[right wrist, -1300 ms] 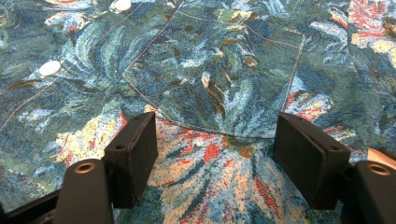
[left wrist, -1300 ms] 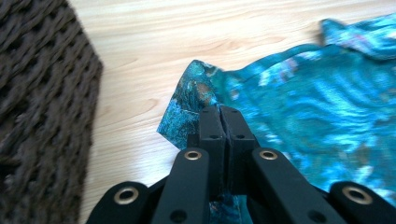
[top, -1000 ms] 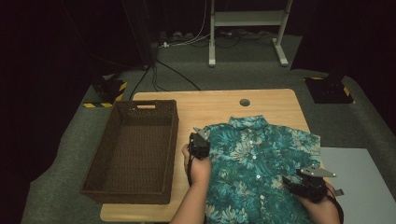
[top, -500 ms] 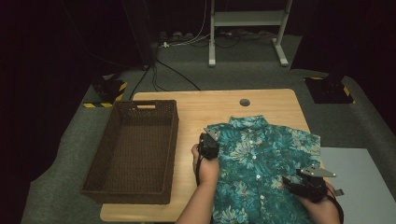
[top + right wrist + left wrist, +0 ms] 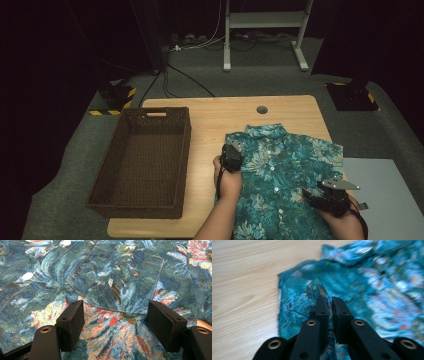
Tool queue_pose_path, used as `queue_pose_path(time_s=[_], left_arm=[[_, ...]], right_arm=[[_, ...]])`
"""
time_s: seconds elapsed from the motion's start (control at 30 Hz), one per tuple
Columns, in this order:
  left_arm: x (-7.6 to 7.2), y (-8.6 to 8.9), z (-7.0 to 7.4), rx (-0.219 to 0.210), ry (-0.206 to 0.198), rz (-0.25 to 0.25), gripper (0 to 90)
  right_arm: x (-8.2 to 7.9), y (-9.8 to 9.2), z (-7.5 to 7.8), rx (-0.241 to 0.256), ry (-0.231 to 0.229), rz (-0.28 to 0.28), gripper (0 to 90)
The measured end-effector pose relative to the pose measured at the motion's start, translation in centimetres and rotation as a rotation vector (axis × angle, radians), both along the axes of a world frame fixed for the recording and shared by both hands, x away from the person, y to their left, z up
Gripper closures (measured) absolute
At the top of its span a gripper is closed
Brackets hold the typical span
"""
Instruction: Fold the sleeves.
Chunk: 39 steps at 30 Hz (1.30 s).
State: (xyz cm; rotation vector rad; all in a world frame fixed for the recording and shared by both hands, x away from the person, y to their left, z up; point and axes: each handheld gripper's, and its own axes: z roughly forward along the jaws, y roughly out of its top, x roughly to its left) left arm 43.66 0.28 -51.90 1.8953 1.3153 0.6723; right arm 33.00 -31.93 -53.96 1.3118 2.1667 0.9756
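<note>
A teal floral button-up shirt (image 5: 285, 165) lies spread on the right half of the wooden table (image 5: 210, 115), collar toward the far edge. My left gripper (image 5: 231, 153) is at the shirt's left side, shut on a fold of its fabric (image 5: 312, 291), which is lifted and drawn in over the shirt body. My right gripper (image 5: 311, 193) rests low on the shirt's right part, jaws wide open above the chest pocket (image 5: 120, 282), with nothing between them. White buttons (image 5: 27, 276) show at the left of the right gripper view.
A dark woven basket (image 5: 120, 150) stands empty on the table's left half. A round cable hole (image 5: 261, 109) sits near the far edge. A grey panel (image 5: 385, 190) lies off the table's right side. Bare wood stretches between basket and shirt.
My left gripper has moved right, pulling the shirt's left edge inward over the body. The right gripper has stayed where it was.
</note>
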Motion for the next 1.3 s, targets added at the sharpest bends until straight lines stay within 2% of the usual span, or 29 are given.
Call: queue_pose_path(time_s=[0.1,0.23,0.37,0.57,0.77,0.97,1.3], left_arm=[[-0.2,-0.5,0.3,0.007,-0.010,-0.021,78.1],[-1.1,-1.4,1.3,-0.024,-0.046,-0.061,73.3],[-1.5,-1.5,1.8,-0.035,-0.063,-0.070,72.8],[-1.4,-0.4,1.8,-0.027,-0.052,-0.053,73.4],[-1.4,1.6,1.5,-0.030,-0.034,-0.029,78.0],[-2.1,3.5,1.0,-0.026,-0.018,-0.002,78.3],[-2.9,3.5,-1.0,-0.041,0.045,-0.013,74.6]], right_arm=[[0.0,0.0,0.0,0.000,0.000,0.000,30.7],[0.0,0.0,0.0,-0.001,0.000,0.001,30.7],[0.0,0.0,0.0,-0.001,-0.001,0.001,30.7],[0.0,0.0,0.0,-0.001,-0.001,0.001,30.7],[0.0,0.0,0.0,-0.001,0.000,0.001,30.7],[0.0,0.0,0.0,-0.002,-0.002,0.002,30.7],[0.0,0.0,0.0,-0.003,-0.003,0.003,30.7]])
